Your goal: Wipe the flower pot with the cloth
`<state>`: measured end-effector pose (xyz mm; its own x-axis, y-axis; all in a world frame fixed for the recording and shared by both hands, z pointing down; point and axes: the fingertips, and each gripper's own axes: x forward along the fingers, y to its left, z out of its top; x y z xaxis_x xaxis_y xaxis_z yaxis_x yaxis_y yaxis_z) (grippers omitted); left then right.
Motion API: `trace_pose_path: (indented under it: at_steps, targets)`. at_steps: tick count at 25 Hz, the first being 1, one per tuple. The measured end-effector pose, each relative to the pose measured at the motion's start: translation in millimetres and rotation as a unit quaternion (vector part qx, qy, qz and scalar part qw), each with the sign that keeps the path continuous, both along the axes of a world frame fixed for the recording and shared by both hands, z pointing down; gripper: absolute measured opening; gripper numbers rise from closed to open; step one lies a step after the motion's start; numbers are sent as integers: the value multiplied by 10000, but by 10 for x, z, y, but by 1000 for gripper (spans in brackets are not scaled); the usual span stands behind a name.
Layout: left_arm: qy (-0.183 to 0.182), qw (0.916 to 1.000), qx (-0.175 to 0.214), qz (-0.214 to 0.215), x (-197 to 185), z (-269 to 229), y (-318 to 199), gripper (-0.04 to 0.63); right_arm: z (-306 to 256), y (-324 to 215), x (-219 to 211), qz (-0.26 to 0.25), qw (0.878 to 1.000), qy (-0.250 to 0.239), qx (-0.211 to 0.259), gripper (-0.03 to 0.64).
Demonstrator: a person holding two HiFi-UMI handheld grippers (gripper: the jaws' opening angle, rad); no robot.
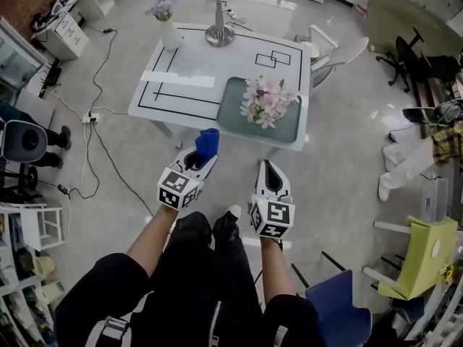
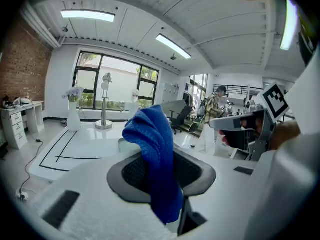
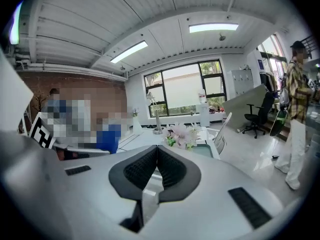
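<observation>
A pot plant with pink flowers (image 1: 266, 100) stands on a green tray (image 1: 233, 114) at the near right of the white table (image 1: 188, 85); the blooms hide the pot itself. My left gripper (image 1: 203, 155) is shut on a blue cloth (image 1: 207, 142), held short of the table's near edge. In the left gripper view the cloth (image 2: 153, 149) stands up between the jaws and droops over them. My right gripper (image 1: 268, 168) hangs beside it, shut and empty, its jaws (image 3: 156, 156) pointing toward the pink flowers (image 3: 182, 134).
A white vase of purple flowers (image 1: 168, 24) and a metal stand (image 1: 219, 22) sit at the table's far edge. Black outlines mark the tabletop. White chairs (image 1: 329, 49) stand at the right, cables (image 1: 92, 114) lie on the floor at the left. A person (image 3: 295, 109) stands off to the right.
</observation>
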<state>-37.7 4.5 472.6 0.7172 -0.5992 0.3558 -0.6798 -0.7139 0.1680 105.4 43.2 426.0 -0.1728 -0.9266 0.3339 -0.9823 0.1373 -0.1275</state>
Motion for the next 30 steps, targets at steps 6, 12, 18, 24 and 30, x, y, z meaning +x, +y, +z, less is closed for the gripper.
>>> trace_pose_path:
  at_steps: [6,12,18,24,30]
  targets:
    - [-59,9998,-178,115,100,277,-611,123,109,-394,29,-1,9996,161,-215,9]
    - [-445,9981,-193,380,186,621,-1337,123,201,-714,-51,80,9985,320,-429,8]
    - [-584,9947,-507,676,404,922,-2104,123,299,-967,-168,217,9969,541,-535,8]
    - [-884,9836,-929,1271,840,1185,-2416,123,362,-1175,-199,398,9948,657,-666,9]
    - [-875,9715,-1642,1472,1167,1401,-2565,123,379,-1192,-96,651,9927,713,-722,9]
